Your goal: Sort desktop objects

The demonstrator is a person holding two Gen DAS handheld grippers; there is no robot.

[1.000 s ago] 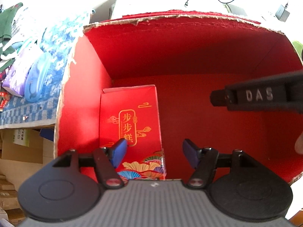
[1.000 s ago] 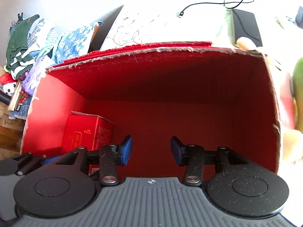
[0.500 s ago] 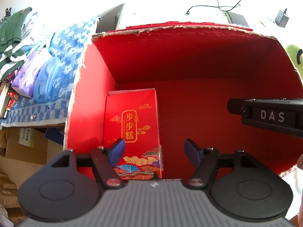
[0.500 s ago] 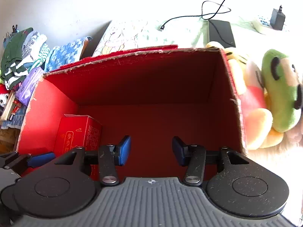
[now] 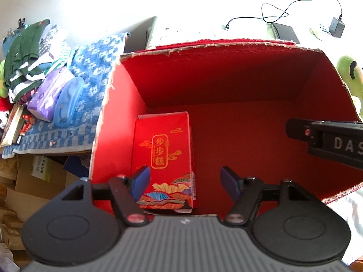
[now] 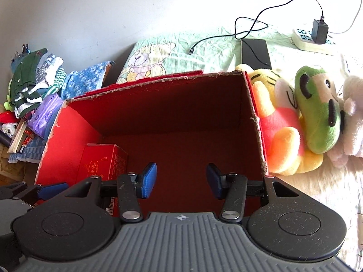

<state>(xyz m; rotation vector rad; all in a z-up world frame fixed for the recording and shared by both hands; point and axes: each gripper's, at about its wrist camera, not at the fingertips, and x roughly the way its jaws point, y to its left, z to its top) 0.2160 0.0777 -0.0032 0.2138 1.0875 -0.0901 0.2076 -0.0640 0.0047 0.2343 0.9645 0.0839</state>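
The big red box [image 6: 68, 140] is the landmark here. Inside it, against its left wall and near the front corner, lies one small red carton [image 5: 164, 158] with gold letters. The rest of the floor of the box is bare.

Both grippers hang above the front edge of the box. The left gripper [image 5: 185, 181] has its blue fingers spread wide, and nothing is between them. The right gripper [image 6: 181, 182] is also spread and empty.

To the right of the box, touching its right wall, lies a yellow plush toy [image 6: 279, 140], and a green plush toy [image 6: 317, 113] leans on it. I judge these to be the next things to sort, though the task does not name them.

To do this step well, I would lift the right gripper clear over the right wall first, so that the fingers do not catch the torn rim. Then keep the fingers spread and take a thick part of the soft toy, because a thin fold may slip. The left gripper should stay out of the way.
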